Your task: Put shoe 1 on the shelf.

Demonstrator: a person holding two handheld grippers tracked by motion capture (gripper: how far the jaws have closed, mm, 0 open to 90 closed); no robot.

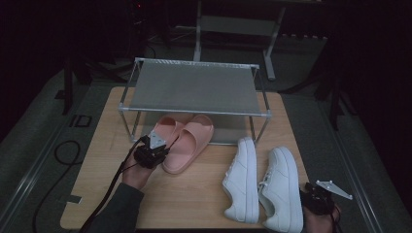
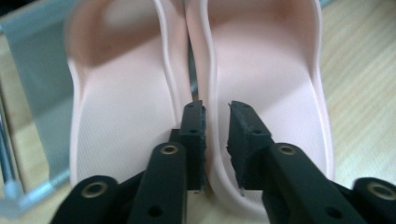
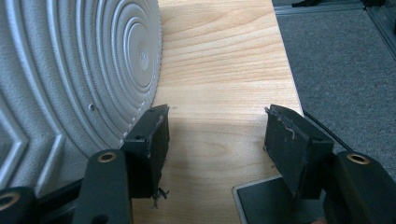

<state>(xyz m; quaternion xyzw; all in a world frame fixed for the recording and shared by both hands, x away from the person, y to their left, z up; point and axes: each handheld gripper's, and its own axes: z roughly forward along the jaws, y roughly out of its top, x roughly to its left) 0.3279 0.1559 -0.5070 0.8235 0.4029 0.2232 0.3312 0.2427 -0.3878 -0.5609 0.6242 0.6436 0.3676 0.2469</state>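
Observation:
Two pink slippers lie side by side, toes under the metal rack: the left slipper and the right slipper. My left gripper sits at their heel end, its jaws narrow and closed over the right slipper's inner side wall. Two white sneakers lie at the front right of the table. My right gripper rests open beside the right sneaker's heel. That sneaker's grey ringed sole is just left of its left jaw, and only bare wood lies between the jaws.
The wooden table ends just right of my right gripper, with grey carpet beyond. The rack's legs stand close on the left of the slippers. A black cable trails from my left gripper toward the front edge.

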